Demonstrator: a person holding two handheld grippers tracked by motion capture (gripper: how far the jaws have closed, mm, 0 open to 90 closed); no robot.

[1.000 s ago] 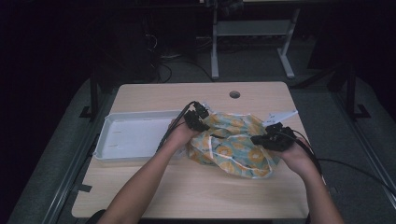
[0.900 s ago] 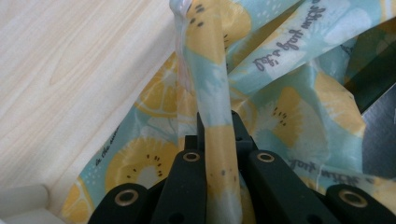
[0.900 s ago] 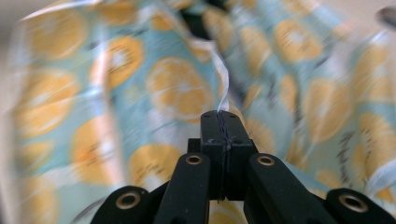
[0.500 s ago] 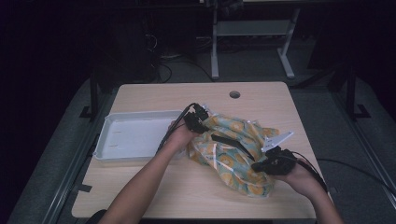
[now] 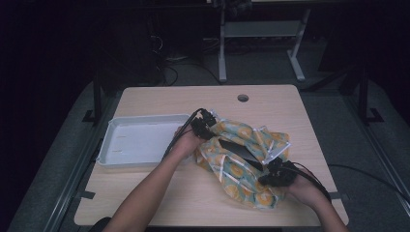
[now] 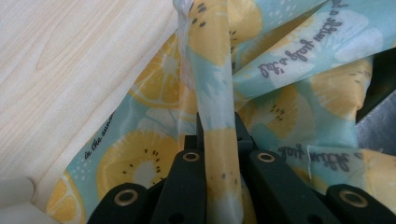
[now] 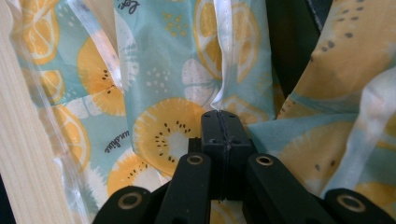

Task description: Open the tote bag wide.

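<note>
A shallow white plastic tray [image 5: 140, 142] with rounded corners lies on the pale wood-grain table [image 5: 183, 99], just left of the fruit-print cloth bag [image 5: 241, 164]. That bag, a thin, slightly shiny fabric in pale teal scattered with yellow citrus and kiwi slices, sits crumpled right of the table's middle, its mouth showing a dark inside. The left gripper [image 5: 205, 126] is at the bag's upper left corner; in the left gripper view [image 6: 218, 133] its black jaws pinch a rolled fold of the fabric, which rises between them as a narrow strip. Grey script runs across the print there, too slanted to read beyond "in the sun". The right gripper [image 5: 273, 175] is at the bag's lower right edge; in the right gripper view [image 7: 221, 126] its jaws are pressed together on a thin layer of the cloth, beside a clear, glossy seam strip.
</note>
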